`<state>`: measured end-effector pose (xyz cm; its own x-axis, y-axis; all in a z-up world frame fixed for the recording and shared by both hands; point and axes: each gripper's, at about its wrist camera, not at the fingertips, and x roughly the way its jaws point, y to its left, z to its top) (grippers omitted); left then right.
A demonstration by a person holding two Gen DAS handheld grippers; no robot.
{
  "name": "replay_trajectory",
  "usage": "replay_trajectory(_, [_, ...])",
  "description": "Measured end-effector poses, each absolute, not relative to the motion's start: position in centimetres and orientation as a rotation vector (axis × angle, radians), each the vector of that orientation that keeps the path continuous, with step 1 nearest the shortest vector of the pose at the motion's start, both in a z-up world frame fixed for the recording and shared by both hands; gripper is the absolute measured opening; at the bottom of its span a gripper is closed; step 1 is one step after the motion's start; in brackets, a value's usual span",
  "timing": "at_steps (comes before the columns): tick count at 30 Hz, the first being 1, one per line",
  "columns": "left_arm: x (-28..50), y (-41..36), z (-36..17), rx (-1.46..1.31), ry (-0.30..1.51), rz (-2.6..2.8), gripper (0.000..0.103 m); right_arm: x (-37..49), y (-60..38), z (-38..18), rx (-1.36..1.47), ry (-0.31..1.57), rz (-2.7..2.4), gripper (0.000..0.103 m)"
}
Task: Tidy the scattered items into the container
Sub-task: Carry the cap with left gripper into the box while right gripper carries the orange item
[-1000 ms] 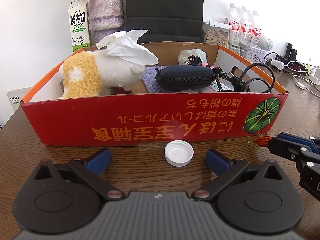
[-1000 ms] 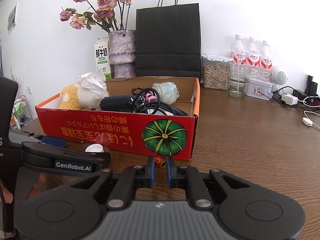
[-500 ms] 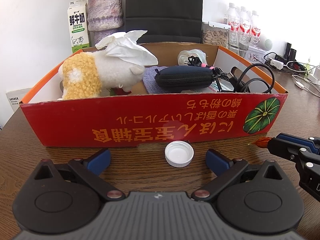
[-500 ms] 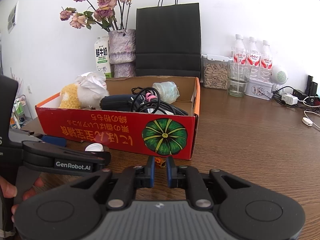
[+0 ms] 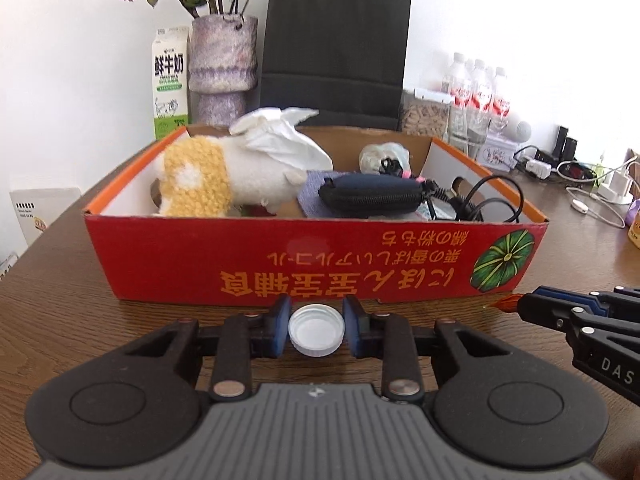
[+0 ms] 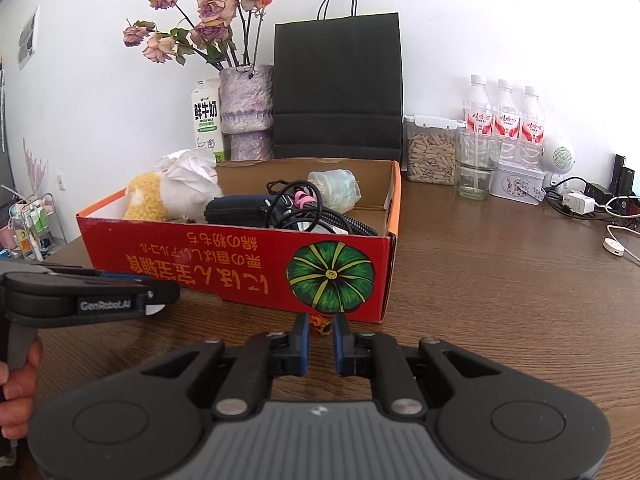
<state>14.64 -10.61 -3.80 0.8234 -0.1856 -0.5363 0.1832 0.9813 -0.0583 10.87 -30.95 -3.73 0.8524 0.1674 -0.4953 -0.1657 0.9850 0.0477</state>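
Left hand-held gripper [image 5: 316, 330]: jaws just closing around white bottle cap [image 5: 316, 330], lower centre, for boxing.
Right hand-held gripper [image 6: 320, 338]: nearly shut, pinching orange scrap [image 6: 321, 325] beside red box [image 6: 240, 264].

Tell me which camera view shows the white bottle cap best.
The left wrist view: the white bottle cap sits whole and open side up between the left gripper's fingers. In the right wrist view only a white sliver peeks from behind that gripper.
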Motion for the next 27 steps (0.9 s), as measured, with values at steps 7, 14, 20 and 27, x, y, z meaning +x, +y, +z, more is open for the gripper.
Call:
replay_trajectory(7, [12.2, -8.6, -2.5, -0.022, 0.495, -0.208, 0.029, 9.5, -31.0, -3.2, 0.019, 0.476, 0.171, 0.011])
replay_trajectory(14, [10.6, -6.5, 0.1, -0.052, 0.390, -0.217, 0.029, 7.1, -30.3, -1.4, 0.065, 0.380, 0.205, 0.011])
replay_trajectory(20, [11.1, -6.2, 2.7, -0.071, 0.310, -0.244, 0.029, 7.1, -29.3, 2.3, 0.076, 0.250, 0.226, 0.011])
replay_trajectory(27, [14.4, -7.3, 5.0, -0.079, 0.262, -0.253, 0.029, 12.0, -28.2, 5.0, 0.065, 0.222, 0.203, 0.011])
